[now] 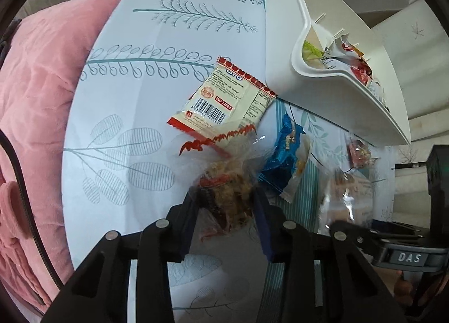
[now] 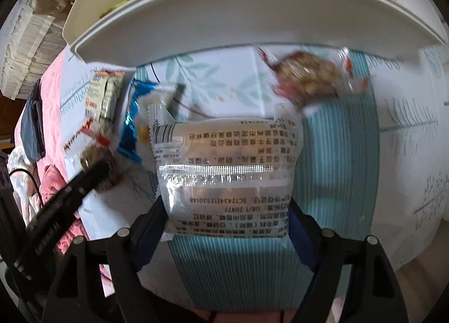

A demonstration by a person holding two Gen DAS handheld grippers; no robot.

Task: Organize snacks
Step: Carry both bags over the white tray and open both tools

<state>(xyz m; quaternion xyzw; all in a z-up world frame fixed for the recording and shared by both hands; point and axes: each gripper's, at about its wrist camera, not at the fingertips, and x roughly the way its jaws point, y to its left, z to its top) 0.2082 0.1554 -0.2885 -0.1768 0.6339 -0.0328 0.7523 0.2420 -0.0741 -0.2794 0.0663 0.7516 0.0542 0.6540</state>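
Both my grippers grip snacks: left gripper (image 1: 227, 205) clamps a clear nut packet (image 1: 224, 194), right gripper (image 2: 227, 219) holds a printed pouch (image 2: 227, 171) beside the white bin (image 2: 252, 14).

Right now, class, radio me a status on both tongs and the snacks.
Left tongs shut on clear-wrapped brown nutty snack. Right tongs around large clear printed packet. White plastic bin part-filled; nothing blocking.

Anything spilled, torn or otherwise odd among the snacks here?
Nothing looks spilled or torn. The one oddity: several packets still lie loose on the cloth outside the white bin, including a red-edged cracker pack lying partly over a clear wrapped snack, and a blue packet.
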